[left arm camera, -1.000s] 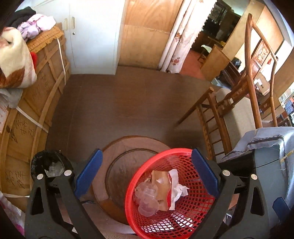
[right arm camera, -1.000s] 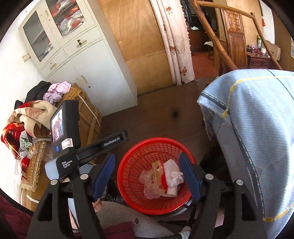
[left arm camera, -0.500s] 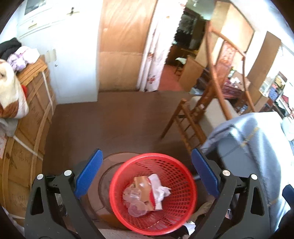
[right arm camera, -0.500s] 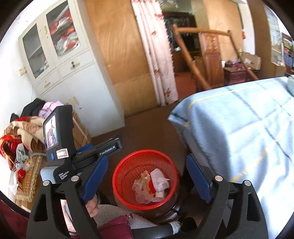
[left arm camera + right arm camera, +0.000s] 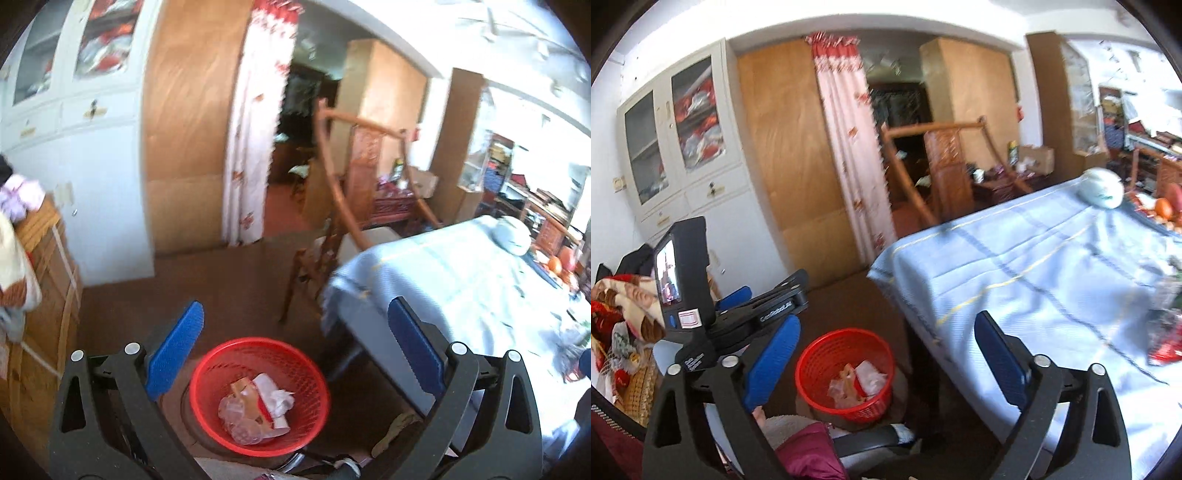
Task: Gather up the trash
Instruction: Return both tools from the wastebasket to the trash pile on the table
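Note:
A red mesh trash basket [image 5: 221, 373] stands on the brown floor and holds crumpled paper and clear plastic wrappers [image 5: 258, 402]. It also shows in the right wrist view [image 5: 812, 365]. My left gripper [image 5: 295, 325] is open and empty, high above the basket. My right gripper [image 5: 886, 336] is open and empty, also well above it. The left gripper's body [image 5: 738, 314] shows at the left of the right wrist view. A red wrapper [image 5: 1165, 352] and other blurred litter lie at the right edge of the table.
A table under a light blue checked cloth [image 5: 1034, 266] fills the right. A wooden chair [image 5: 332, 229] stands beyond its corner. White cabinets [image 5: 683, 158], wooden crates with piled clothes [image 5: 33, 288], a curtain [image 5: 849, 147] and a doorway lie behind.
Both grippers have risen and tilted up away from the basket, which now looks smaller and lower. The table top and far room have come into view. Both stay open.

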The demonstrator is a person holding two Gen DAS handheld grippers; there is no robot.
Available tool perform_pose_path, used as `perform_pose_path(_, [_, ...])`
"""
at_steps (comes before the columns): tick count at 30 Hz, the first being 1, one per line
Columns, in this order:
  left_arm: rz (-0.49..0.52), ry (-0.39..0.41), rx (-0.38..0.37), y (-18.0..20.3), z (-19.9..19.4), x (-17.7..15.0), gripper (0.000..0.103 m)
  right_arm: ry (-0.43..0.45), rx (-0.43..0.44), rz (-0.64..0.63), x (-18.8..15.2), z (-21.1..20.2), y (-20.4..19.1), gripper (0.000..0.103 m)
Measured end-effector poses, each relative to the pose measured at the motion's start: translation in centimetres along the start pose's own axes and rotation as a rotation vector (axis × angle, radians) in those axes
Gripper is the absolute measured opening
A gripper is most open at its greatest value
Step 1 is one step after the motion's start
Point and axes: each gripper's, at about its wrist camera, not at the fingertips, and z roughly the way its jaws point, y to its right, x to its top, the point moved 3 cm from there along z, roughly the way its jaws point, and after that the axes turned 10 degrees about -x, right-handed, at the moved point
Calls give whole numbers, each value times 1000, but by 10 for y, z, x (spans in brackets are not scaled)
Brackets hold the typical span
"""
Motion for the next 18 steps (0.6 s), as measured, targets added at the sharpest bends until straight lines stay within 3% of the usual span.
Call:
perform_pose_path(8, [156, 78, -117, 60, -47, -5, 96, 127, -136, 105, -14, -83, 60, 97])
perform_pose_path(18, [378, 51, -222, 135, -61, -38, 96, 205, -341, 306, -45, -156, 161, 97])
